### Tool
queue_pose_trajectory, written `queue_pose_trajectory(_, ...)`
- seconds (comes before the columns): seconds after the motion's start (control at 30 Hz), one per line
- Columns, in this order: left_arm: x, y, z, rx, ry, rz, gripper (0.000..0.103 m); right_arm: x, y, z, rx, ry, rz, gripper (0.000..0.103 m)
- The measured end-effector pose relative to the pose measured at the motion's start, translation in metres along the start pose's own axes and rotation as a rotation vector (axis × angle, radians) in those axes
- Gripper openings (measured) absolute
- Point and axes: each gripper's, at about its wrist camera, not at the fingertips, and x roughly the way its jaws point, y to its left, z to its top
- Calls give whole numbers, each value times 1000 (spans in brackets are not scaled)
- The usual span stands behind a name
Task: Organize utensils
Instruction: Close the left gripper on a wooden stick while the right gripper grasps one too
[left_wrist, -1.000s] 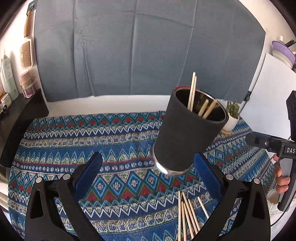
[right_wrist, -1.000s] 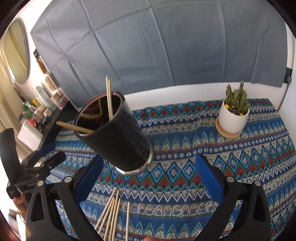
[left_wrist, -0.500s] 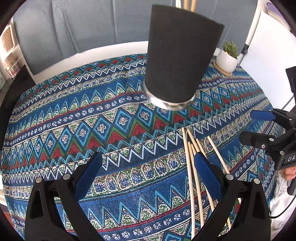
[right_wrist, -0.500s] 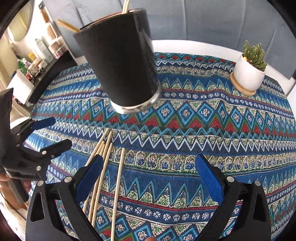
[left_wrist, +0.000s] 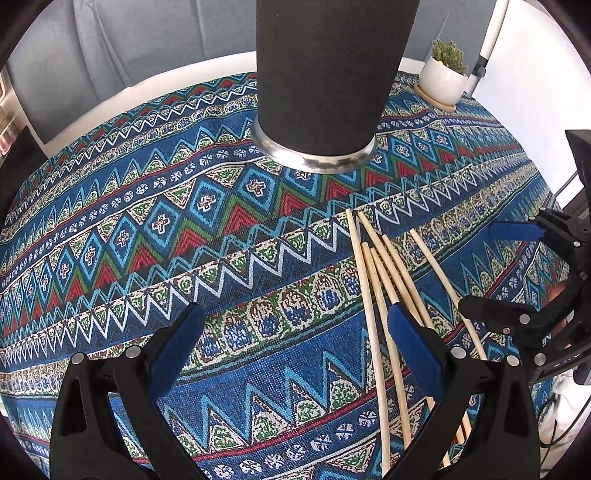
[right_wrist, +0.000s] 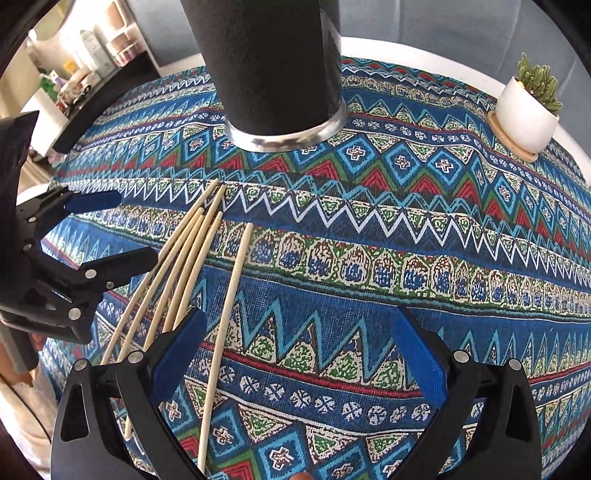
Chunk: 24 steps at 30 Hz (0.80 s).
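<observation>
On the patterned tablecloth (left_wrist: 110, 258) the loose chopsticks (left_wrist: 384, 273) lie fanned near the upright black holder (left_wrist: 325, 74), both grippers, left (left_wrist: 295, 343) and right (right_wrist: 295, 347), spread empty above them, likely ready to pick.

A tall black cup (left_wrist: 325, 74) with a bare metal band around its base stands upright on the patterned cloth covering the table (left_wrist: 110, 258); its top runs out of view. Nearer, apart from the cup, six pale wooden sticks (left_wrist: 384, 280) lie flat, five fanned close together and one slightly off to the side (right_wrist: 225, 317)
</observation>
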Motion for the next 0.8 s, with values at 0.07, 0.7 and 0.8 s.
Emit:
queue_pose_trajectory(0.07,2,-3,-1,19,-10,8,97,1,3,-2,-17,0,-13,95)
queue_pose_trajectory(0.7,-7,13,-18,61,-87,34,99,-3,6,-22,-83,-158,-59,96)
queue_pose_trajectory(0.8,-5,6,-19,50,-98,43,99,-2,7,-15,-95,-126,-55,96)
